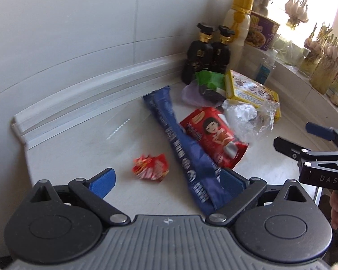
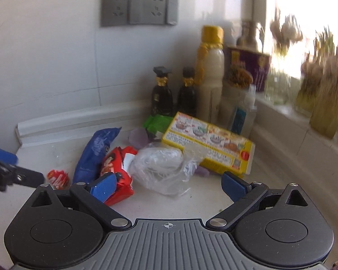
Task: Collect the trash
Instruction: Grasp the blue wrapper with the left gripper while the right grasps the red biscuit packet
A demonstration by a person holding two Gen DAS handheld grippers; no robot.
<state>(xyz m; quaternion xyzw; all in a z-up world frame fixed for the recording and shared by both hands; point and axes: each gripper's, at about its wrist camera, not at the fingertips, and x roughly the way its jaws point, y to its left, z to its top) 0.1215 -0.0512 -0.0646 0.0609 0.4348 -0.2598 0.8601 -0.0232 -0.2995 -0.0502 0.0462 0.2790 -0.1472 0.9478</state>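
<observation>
Trash lies on a white counter (image 1: pixel 78 148): a long blue wrapper (image 1: pixel 182 144), a red packet with a cartoon girl (image 1: pixel 214 139), a small crumpled red wrapper (image 1: pixel 151 165), a clear plastic bag (image 1: pixel 245 117) and a yellow box (image 1: pixel 250 90). My left gripper (image 1: pixel 167 180) is open just above the counter. The crumpled red wrapper sits between its fingers and the blue wrapper's near end lies by its right pad. My right gripper (image 2: pixel 169 185) is open in front of the clear plastic bag (image 2: pixel 162 166), touching nothing. The red packet (image 2: pixel 117 168) is by its left pad.
Two dark bottles (image 1: pixel 205 54), a white bottle with a yellow cap (image 1: pixel 238 22) and a purple noodle cup (image 1: pixel 261 31) stand in the back corner. A green wrapper (image 1: pixel 209 78) and a purple scrap (image 1: pixel 191 94) lie before them. Jars of garlic (image 1: pixel 326 67) line the window sill.
</observation>
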